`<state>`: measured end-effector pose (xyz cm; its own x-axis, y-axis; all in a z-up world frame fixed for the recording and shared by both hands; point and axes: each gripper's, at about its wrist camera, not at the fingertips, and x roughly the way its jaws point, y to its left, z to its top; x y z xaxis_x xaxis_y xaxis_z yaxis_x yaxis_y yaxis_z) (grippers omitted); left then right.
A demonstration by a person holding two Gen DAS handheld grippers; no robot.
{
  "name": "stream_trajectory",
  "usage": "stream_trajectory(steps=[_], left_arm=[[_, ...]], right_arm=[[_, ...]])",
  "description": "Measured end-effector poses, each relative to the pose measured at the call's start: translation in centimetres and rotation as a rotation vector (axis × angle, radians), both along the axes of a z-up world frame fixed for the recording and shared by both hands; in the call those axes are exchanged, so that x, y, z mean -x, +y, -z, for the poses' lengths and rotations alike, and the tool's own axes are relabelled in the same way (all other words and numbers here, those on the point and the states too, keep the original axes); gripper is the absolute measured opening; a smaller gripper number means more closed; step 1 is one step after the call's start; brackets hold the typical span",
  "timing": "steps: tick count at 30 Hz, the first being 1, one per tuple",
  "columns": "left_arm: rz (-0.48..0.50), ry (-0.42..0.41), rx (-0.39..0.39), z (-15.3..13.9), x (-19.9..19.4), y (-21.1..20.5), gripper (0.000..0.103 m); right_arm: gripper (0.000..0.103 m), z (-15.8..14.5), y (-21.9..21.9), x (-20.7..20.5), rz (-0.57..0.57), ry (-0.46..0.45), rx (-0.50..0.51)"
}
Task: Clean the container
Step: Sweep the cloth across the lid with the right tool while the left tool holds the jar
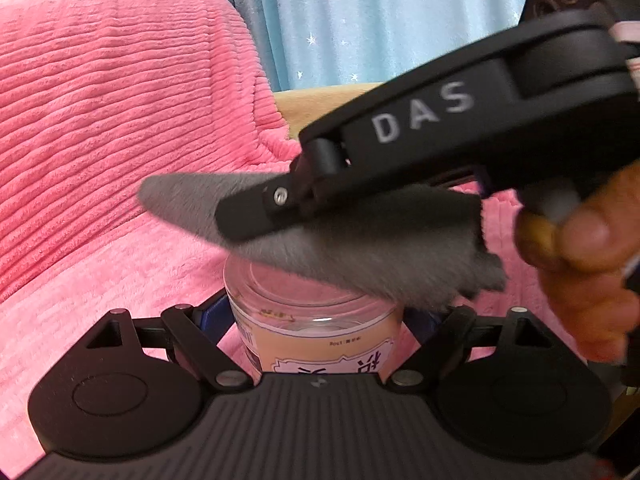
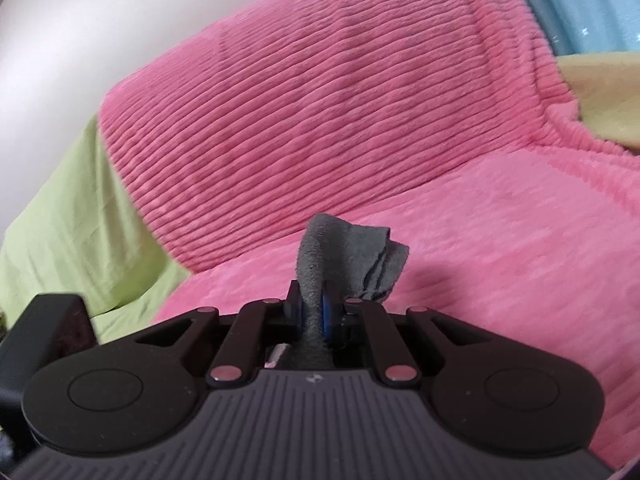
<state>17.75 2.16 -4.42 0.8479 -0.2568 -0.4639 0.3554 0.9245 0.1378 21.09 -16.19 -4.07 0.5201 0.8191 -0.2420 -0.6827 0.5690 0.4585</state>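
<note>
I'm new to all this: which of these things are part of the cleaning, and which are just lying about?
In use:
clear jar, held by left gripper
grey cloth, held by right gripper

Just there:
pink blanket
green sheet
blue curtain

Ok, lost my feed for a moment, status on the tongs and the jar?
Left tongs shut on clear jar. Right tongs shut on grey cloth, cloth over jar mouth. Nothing in the way, pink blanket behind.

Both wrist views close, angled down; share pink blanket [image 1: 100,120], grey cloth [image 2: 352,256]
</note>
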Motion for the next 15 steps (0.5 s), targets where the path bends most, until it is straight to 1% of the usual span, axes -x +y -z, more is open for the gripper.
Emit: stream_trajectory(steps=[2, 6, 12, 15], left_arm=[[0.004, -0.002, -0.001, -0.1, 0.3, -0.7, 0.085], [0.010, -0.005, 0.003, -0.2, 1.1, -1.9, 0.085], [0.011, -0.003, 0.013, -0.5, 2.3, -3.5, 0.086], [0.009, -0.002, 0.016, -0.7, 2.8, -4.5, 0.086]], right_arm=[[0.006, 0.0, -0.4, -0.1, 0.019, 0.001, 0.006], [0.006, 0.1, -1.3, 0.4, 0.012, -0.012, 0.029], [0.007, 0.0, -3.1, 2.1, -0.045, 0.017, 0.033], [0.007, -0.1, -2.5, 2.9, -0.090, 0.011, 0.036]])
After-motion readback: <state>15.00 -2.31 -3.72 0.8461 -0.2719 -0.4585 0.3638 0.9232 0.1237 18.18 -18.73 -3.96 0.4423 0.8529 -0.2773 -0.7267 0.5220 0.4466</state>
